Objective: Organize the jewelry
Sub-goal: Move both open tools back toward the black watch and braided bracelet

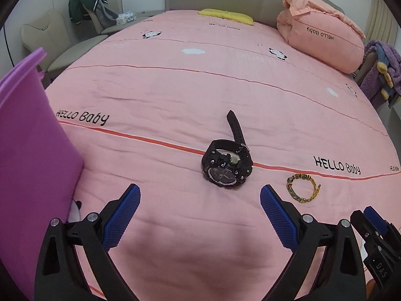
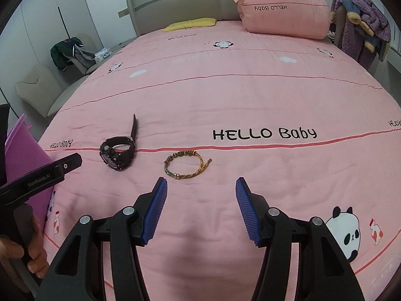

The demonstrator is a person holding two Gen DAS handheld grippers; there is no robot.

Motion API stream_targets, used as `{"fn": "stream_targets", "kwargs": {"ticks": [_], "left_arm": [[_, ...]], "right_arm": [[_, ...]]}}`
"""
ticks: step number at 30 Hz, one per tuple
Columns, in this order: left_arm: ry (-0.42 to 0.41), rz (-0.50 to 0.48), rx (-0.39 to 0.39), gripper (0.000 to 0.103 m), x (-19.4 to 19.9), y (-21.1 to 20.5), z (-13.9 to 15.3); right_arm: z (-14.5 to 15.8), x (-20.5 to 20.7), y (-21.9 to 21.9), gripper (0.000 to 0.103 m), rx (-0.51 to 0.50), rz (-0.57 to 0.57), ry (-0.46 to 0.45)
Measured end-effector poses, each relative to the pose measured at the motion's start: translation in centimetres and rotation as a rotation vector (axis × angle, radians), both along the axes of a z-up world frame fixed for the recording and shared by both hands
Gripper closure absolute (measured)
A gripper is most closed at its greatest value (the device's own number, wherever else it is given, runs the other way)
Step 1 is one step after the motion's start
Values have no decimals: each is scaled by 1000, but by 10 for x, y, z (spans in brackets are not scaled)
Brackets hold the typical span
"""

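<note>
A chunky black wristwatch (image 1: 226, 166) lies on the pink bed cover, its strap sticking up; it shows too in the right wrist view as the watch (image 2: 117, 154). Beside it to the right rests a braided gold-and-green bracelet (image 1: 302, 188), also the bracelet (image 2: 186, 164). My left gripper (image 1: 199, 195) hovers open just short of the watch, nothing between its blue pads. My right gripper (image 2: 201, 188) is open too, a little short of the bracelet and empty. A purple box (image 1: 32, 155) stands at the left.
The pink "HELLO Baby" bed cover (image 1: 175, 95) stretches far ahead. A pink folded quilt (image 1: 323, 35) and a yellow pillow (image 1: 226, 16) lie at the headboard. Chairs with clothes stand on both sides of the bed. A hand (image 2: 35, 258) holds the left tool's grip.
</note>
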State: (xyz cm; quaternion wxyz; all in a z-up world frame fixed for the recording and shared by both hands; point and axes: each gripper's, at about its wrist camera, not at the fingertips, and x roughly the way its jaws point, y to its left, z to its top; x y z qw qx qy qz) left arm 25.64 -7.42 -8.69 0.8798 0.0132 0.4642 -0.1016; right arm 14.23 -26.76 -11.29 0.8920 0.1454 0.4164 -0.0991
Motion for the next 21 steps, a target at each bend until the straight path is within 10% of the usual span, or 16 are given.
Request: {"fn": "stream_targets", "kwargs": {"ticks": [21], "left_arm": [[-17,-62,37,7,41,-34,-62]], "right_arm": [[-65,60,-22,48,56,-49,93]]}}
